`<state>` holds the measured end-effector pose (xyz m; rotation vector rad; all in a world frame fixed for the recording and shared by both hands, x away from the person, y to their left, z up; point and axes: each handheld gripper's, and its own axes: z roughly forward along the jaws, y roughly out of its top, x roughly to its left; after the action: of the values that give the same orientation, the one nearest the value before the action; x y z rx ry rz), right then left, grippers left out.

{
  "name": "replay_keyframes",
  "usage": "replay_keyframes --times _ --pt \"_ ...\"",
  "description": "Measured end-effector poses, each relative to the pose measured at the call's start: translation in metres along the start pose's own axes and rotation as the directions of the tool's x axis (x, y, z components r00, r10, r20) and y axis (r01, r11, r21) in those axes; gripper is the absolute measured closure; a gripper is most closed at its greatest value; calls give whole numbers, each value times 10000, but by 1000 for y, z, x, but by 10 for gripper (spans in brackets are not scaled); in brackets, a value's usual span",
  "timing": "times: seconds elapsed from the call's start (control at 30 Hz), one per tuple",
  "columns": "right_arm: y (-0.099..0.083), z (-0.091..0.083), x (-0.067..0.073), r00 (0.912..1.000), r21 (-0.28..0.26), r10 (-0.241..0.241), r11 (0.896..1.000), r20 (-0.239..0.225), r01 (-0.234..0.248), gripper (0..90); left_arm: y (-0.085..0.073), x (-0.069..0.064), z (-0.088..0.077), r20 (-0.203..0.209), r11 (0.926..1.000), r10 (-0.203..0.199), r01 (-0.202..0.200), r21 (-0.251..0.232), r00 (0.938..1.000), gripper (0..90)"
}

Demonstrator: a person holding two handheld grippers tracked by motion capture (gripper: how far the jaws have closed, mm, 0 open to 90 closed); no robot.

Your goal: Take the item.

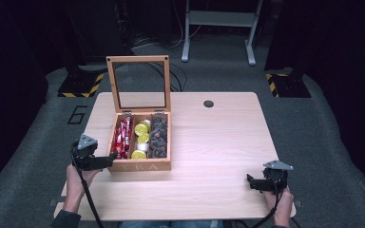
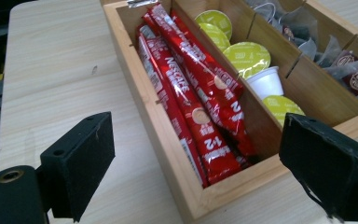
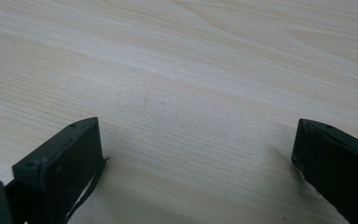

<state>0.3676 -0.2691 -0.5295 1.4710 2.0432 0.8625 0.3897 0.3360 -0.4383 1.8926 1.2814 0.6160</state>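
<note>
The table is showing a pale, matt wood-grain surface. The box is presenting smooth, light unpainted wood. The sachets are reflecting light off glossy red foil. The capsules are showing white plastic under satin green lids. The left gripper pads are appearing matt black.

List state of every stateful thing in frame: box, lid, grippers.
wooden box: open, three compartments filled
lid: raised upright, hinged at the back
left gripper: open, at the box's front-left corner, holding nothing
right gripper: open, low over bare table, holding nothing
</note>
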Motion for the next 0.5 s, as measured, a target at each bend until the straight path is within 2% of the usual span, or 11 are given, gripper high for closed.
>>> replay_keyframes --times 0.27,0.5 --pt "0 0 0 10000 -8 1 10000 -2 -1 13 14 -3 11 149 9999 116 -117 46 9998 124" --pt "0 0 0 10000 -67 -5 10000 5 5 13 24 -3 25 309 9998 27 -34 209 9995 136"
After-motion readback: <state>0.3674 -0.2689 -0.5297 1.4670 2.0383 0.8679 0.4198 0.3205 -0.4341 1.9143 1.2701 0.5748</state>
